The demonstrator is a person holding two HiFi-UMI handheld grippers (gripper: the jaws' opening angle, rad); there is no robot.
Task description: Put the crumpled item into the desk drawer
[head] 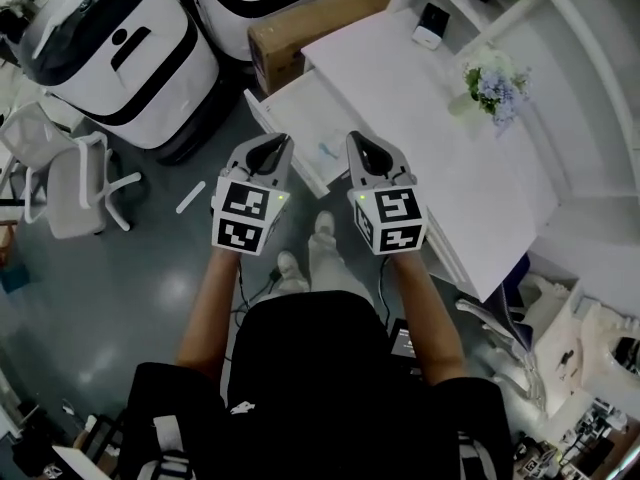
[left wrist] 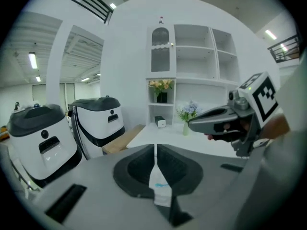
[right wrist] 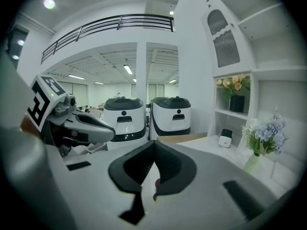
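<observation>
**At the white desk: drawer open, both grippers closed on nothing**

Out of the white desk (head: 430,118) the drawer (head: 290,110) stands pulled wide. The crumpled item (head: 328,151), a small white scrap with light-blue marks, lies inside it. In the head view it sits between the two grippers and clear of both.

The left gripper (left wrist: 155,151) has its jaws pressed together at the tips with nothing pinched. Through the slot behind the tips a strip of white with a blue mark shows, lying beyond the jaws. The right gripper (right wrist: 154,148) is the same, its jaws meeting at the tips and carrying nothing.

The person holds the two grippers side by side, marker cubes toward the body, jaws pointing away and slightly downward.

A vase of blue and white flowers (head: 492,86) stands on the desk. A cardboard box (head: 300,28) sits at the desk's far end. Two white machines with black bands (head: 120,48) stand on the grey floor (head: 150,288), and a white chair (head: 72,183) is near them.
</observation>
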